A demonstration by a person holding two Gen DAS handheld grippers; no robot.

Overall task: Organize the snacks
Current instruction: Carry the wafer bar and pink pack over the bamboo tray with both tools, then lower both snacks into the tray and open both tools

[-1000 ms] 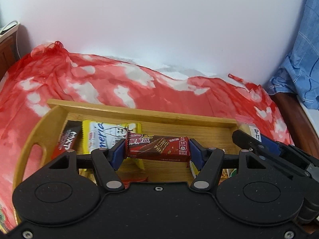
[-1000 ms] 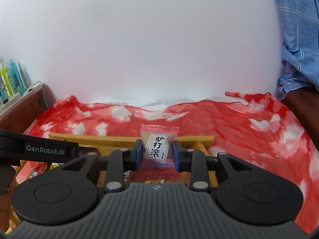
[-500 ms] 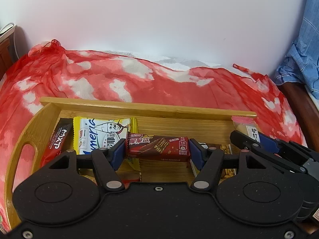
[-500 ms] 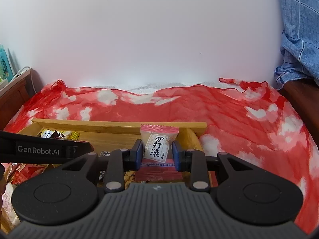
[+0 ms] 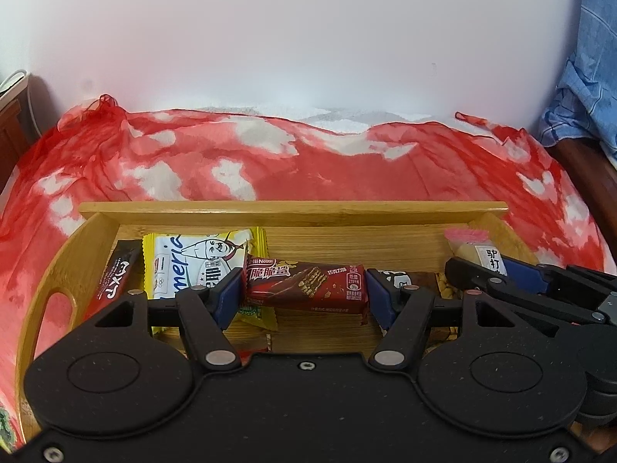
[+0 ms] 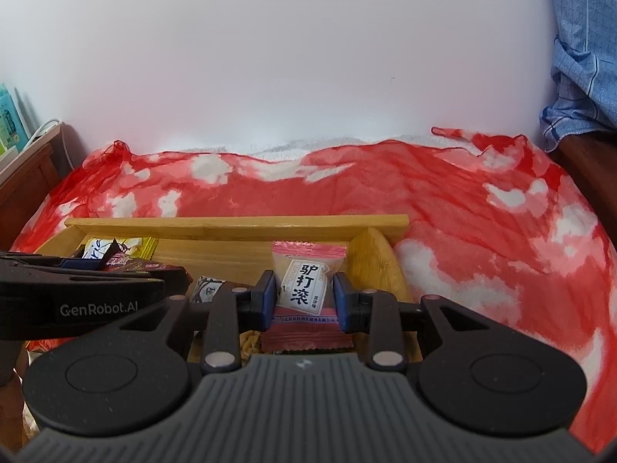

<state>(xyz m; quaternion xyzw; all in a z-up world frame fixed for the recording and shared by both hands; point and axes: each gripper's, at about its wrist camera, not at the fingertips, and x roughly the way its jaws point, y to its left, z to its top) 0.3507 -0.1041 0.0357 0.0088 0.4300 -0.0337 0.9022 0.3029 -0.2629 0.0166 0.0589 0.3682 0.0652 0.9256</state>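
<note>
- Left tool [image 5: 304,292] is clamped on a dark red chocolate wafer bar [image 5: 306,287], held crosswise by its two ends, dead center in the left wrist view, just over the floor of the wooden tray [image 5: 293,208].
- Right tool [image 6: 304,301] is clenched on a little pink and white candy packet [image 6: 304,283] with black lettering. The packet stands upright between the blue pads [image 6: 270,301], middle of the right wrist view, near the tray's right end wall.
- You can see that same right tool poking in from the right edge of the left wrist view, packet at its tip, inside the tray's right end.
- Already in the tray, left half of the left view: a yellow and white packet [image 5: 193,262] with a cartoon face, lying flat, and a slim black and red stick packet [image 5: 115,277] leaning against the left end next to the handle cutout.
- Between the two tools there's a small white wrapper [image 5: 397,277] and what looks like a bag of peanuts [image 5: 445,289], mostly hidden, so can't say much more.
- Tray sits on a red and white blotchy cloth [image 5: 270,162] that covers the surface under it and fills the middle of both views.
- White wall [image 5: 289,38] behind, blue checked fabric [image 6: 582,58] hanging at the upper right.
</note>
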